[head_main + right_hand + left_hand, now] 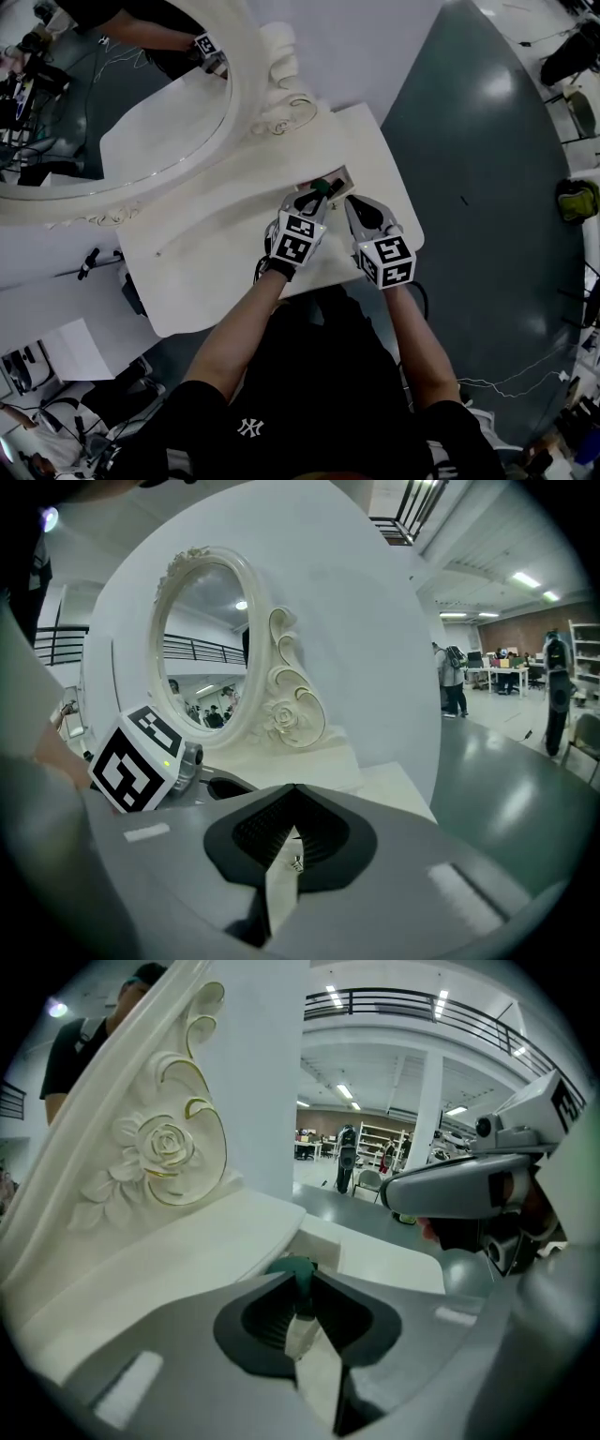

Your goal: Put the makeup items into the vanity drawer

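Observation:
My left gripper (322, 192) is shut on a small dark green makeup item (329, 186), held at the edge of the little open drawer (341, 175) in the white vanity top. In the left gripper view the green makeup item (292, 1269) pokes out past the closed jaws of the left gripper (302, 1290), just short of the drawer recess (330, 1243). My right gripper (352, 202) sits close beside it on the right, shut, with nothing visible between its jaws in the right gripper view (292, 823).
The white vanity table (216, 253) backs onto an oval mirror (112, 112) in an ornate carved frame (164, 1147). Its front edge runs just under my wrists. Dark floor (487, 187) lies to the right, and cables and gear lie at the left.

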